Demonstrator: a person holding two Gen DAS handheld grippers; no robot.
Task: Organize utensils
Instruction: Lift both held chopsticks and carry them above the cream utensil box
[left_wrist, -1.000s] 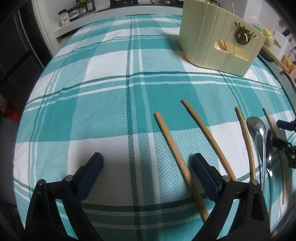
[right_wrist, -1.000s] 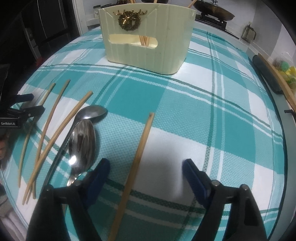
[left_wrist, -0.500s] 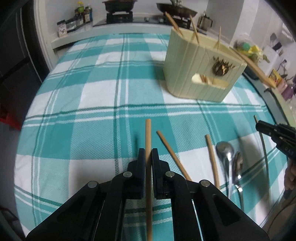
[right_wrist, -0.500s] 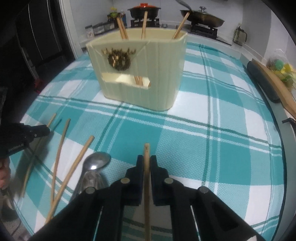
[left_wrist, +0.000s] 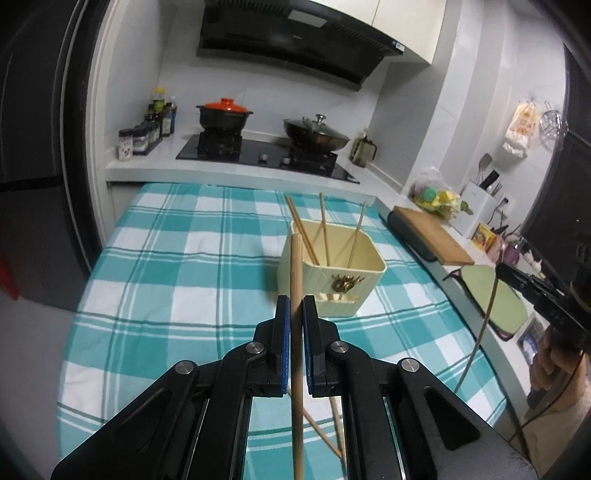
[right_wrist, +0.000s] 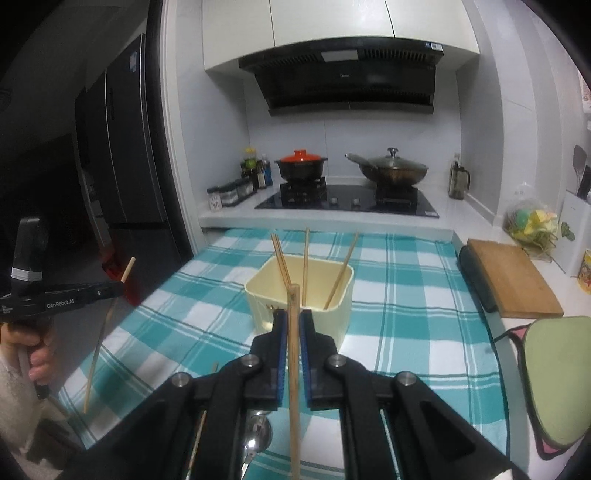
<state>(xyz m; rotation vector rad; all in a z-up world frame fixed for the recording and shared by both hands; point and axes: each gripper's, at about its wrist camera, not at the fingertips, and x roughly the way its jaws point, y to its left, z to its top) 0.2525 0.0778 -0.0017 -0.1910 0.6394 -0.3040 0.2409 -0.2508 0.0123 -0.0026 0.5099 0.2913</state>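
My left gripper (left_wrist: 295, 306) is shut on a wooden chopstick (left_wrist: 296, 266) and holds it lifted above the table, pointing toward the cream utensil holder (left_wrist: 332, 280). My right gripper (right_wrist: 293, 321) is shut on another wooden chopstick (right_wrist: 294, 306), also lifted, in front of the same holder (right_wrist: 299, 302). Several chopsticks stand in the holder (left_wrist: 325, 236). More chopsticks (left_wrist: 325, 432) and a metal spoon (right_wrist: 256, 432) lie on the checked cloth below the grippers. The left gripper with its chopstick shows at the left of the right wrist view (right_wrist: 122, 280).
The teal and white checked tablecloth (left_wrist: 177, 280) covers the table. Behind it is a stove counter with a black pot with a red lid (left_wrist: 223, 116) and a wok (left_wrist: 316, 133). A wooden cutting board (right_wrist: 513, 280) and a green mat (right_wrist: 557, 373) lie at the right.
Both grippers closed on a chopstick each and lifted them off the cloth. Both views have tilted up from the table toward the holder and the stove.
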